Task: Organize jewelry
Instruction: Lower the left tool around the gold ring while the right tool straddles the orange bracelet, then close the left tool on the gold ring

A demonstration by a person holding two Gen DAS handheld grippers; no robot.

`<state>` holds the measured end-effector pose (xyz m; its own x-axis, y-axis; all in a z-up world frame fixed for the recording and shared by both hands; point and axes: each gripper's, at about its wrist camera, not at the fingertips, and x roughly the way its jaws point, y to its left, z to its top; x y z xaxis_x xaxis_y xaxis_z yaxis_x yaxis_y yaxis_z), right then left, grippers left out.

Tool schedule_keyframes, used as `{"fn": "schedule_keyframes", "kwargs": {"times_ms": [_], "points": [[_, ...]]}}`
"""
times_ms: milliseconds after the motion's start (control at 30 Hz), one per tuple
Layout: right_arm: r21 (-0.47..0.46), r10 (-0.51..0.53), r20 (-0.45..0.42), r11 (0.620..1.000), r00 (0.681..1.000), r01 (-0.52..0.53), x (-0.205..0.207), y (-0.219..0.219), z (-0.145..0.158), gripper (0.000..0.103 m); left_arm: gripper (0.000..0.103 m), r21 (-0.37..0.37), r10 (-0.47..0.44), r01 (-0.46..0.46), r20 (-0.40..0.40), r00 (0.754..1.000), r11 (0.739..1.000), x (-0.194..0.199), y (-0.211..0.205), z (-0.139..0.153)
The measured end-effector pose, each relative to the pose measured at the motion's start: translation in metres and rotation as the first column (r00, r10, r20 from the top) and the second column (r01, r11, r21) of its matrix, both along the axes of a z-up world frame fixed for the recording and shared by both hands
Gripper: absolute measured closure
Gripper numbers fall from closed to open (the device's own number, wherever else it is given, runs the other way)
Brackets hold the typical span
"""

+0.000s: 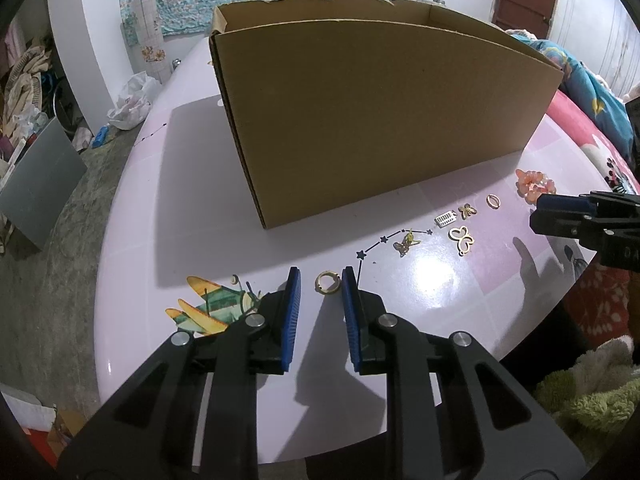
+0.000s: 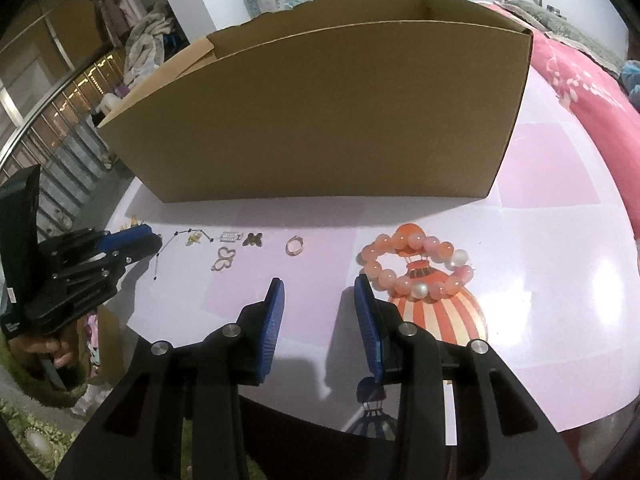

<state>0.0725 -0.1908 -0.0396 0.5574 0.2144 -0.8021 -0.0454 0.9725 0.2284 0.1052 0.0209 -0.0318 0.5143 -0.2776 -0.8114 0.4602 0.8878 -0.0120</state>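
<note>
Left hand-held gripper (image 1: pixel 320 280), pads spread w/ gold ring (image 1: pixel 327 282) between at lower centre: tiny, stiff, slippery, so pinch across the band; right hand-held gripper (image 2: pixel 320 286) spread, empty.

My left gripper (image 1: pixel 320 280) is black plastic with ribbed blue pads (image 1: pixel 291 320) and round silver screws (image 1: pixel 255 321). My right gripper (image 2: pixel 319 284) matches, and bare fingers (image 2: pixel 60 354) wrap the left handle.
</note>
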Motion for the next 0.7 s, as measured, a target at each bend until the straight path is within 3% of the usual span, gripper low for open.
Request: {"fn": "schedule_keyframes", "kwargs": {"times_ms": [400,600,700], "points": [[-0.014,-0.112,0.011,0.994,0.994,0.112,0.004,-0.032,0.006,0.067,0.083,-0.001,0.001,-0.001,0.001,1.000,1.000,-0.001,0.000,0.000],[0.019,0.010,0.073,1.000,0.997,-0.011,-0.012,-0.011,0.025,0.067,0.083,-0.001,0.002,-0.002,0.001,1.000,1.000,-0.001,-0.001,0.000],[0.009,0.077,0.057,0.997,0.995,-0.077,-0.024,0.002,0.028,0.067,0.083,0.000,0.000,0.000,0.001,1.000,1.000,-0.001,-0.001,0.000]]}}
